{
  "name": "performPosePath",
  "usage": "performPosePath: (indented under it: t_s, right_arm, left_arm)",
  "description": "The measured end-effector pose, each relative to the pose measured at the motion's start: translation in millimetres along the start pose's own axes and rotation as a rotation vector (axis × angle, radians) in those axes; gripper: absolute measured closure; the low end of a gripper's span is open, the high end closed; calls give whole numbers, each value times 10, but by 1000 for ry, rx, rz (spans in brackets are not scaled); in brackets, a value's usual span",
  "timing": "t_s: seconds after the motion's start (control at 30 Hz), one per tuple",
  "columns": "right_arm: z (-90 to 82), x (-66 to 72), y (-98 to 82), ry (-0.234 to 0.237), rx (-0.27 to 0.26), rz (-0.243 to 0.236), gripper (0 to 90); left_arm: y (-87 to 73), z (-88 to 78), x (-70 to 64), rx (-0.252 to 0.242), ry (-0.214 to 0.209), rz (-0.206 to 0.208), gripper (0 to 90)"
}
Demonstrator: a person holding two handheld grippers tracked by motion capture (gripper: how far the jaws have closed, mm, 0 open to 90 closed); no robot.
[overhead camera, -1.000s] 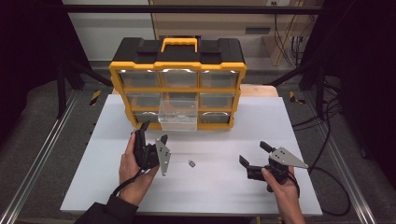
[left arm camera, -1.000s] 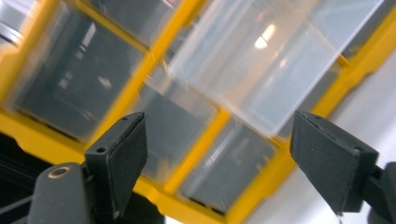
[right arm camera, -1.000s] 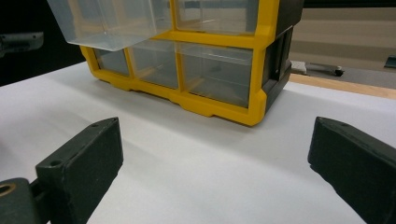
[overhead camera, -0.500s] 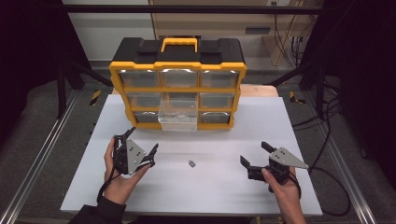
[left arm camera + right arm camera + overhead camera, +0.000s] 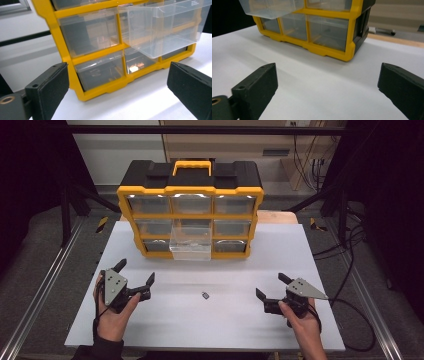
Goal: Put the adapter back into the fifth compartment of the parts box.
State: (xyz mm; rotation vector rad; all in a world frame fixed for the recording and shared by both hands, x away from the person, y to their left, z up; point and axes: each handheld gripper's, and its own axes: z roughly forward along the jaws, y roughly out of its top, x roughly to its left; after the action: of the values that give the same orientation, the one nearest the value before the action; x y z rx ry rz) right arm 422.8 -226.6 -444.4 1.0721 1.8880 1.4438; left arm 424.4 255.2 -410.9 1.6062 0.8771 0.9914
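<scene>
Covering the table, a white sheet (image 5: pixel 220 320) lies under both empty, wide-apart claws, dark room around.

The left gripper (image 5: pixel 117 95) stood with its jaws wide apart, having just been opening, and nothing lay between them. Ahead, the yellow organizer (image 5: pixel 62 45) stood on the white table (image 5: pixel 140 100). One clear drawer (image 5: pixel 162 27) jutted out of the frame (the other drawers sat flush), overhanging the table.
</scene>
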Motion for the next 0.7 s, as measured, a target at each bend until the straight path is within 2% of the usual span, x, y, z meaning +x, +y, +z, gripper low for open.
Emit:
performPosePath:
  t_s: [0.07,0.17,0.4,0.5,0.6,0.7]
  right_arm:
    - [13,-3,-10,7,33,-8,38]
    - [36,18,-21,-3,42,-11,42]
    - [58,61,-12,-27,64,-20,55]
    - [67,73,-7,-49,73,-12,66]
    - [94,116,9,-42,123,-10,71]
    - [141,165,24,-31,136,-1,72]
  left_arm:
    - [1,-58,51,17,1,-28,27]
    - [-48,-151,105,9,-11,-47,23]
    - [-129,-171,150,28,-38,-61,21]
    - [-193,-128,129,50,-57,-36,21]
    - [-195,-113,122,39,-69,-27,21]
    - [-206,-124,123,33,-77,-44,21]
